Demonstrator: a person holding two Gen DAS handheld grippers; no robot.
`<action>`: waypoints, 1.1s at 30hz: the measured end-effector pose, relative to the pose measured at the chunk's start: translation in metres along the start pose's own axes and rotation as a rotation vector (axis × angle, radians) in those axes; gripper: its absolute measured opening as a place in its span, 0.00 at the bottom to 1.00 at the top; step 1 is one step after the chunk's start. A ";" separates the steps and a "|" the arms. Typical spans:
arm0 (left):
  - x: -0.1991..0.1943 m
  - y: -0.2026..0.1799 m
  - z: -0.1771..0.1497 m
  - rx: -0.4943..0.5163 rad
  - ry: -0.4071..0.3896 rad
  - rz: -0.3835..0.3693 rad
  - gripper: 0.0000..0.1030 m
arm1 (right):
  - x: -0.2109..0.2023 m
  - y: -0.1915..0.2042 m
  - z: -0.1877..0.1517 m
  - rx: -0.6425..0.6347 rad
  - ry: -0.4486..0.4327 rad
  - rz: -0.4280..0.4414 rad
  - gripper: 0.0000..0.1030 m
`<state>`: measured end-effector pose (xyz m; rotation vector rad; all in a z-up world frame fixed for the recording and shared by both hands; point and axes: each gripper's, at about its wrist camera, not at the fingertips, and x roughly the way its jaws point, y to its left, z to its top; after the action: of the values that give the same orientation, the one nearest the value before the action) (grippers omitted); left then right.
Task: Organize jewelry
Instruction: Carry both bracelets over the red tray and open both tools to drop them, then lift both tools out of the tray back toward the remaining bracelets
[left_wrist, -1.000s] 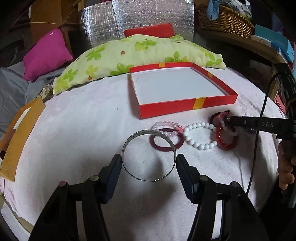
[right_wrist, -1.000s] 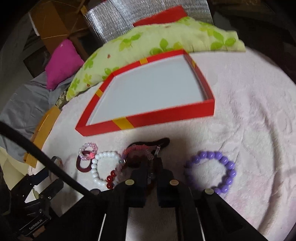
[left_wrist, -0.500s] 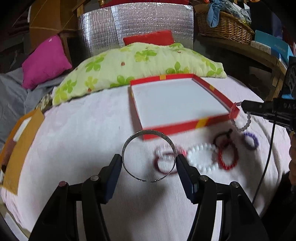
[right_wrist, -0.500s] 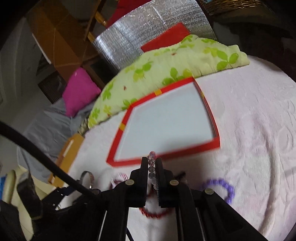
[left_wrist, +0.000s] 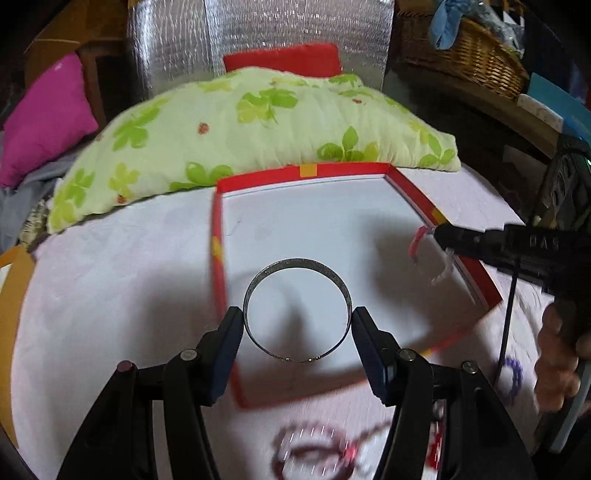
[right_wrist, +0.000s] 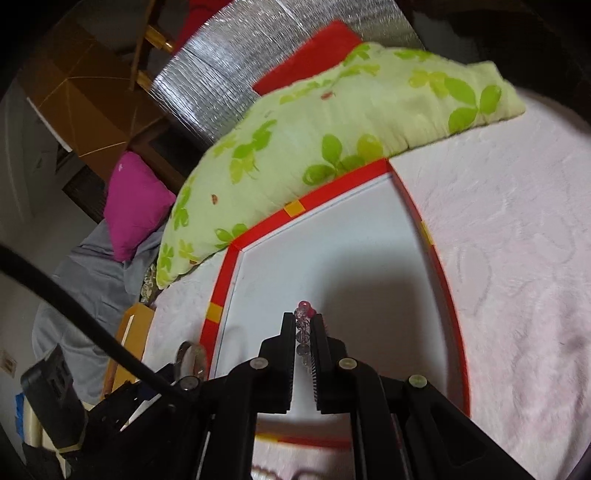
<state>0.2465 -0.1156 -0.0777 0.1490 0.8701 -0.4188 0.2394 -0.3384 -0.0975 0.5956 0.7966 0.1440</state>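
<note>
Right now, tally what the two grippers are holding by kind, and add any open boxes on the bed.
metal bangle, in the left gripper: 1
beaded bracelet, in the right gripper: 1
open red box: 1
Total: 3

You have the thin silver bangle (left_wrist: 297, 309) upright above the red box's (left_wrist: 218, 236) white floor, near its front-left corner; the pink beaded bracelet (right_wrist: 304, 325) dangles over the right edge.
</note>
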 end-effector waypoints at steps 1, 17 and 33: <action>0.008 -0.001 0.005 -0.006 0.011 -0.005 0.60 | 0.006 -0.003 0.003 0.007 0.008 0.002 0.09; 0.010 -0.002 0.009 -0.022 0.012 0.073 0.62 | -0.039 -0.016 0.007 0.018 -0.146 -0.049 0.61; -0.078 0.027 -0.072 -0.126 -0.013 0.131 0.66 | -0.154 -0.035 -0.070 0.028 -0.242 -0.045 0.57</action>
<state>0.1616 -0.0470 -0.0653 0.0868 0.8660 -0.2415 0.0788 -0.3880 -0.0584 0.6082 0.5772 0.0187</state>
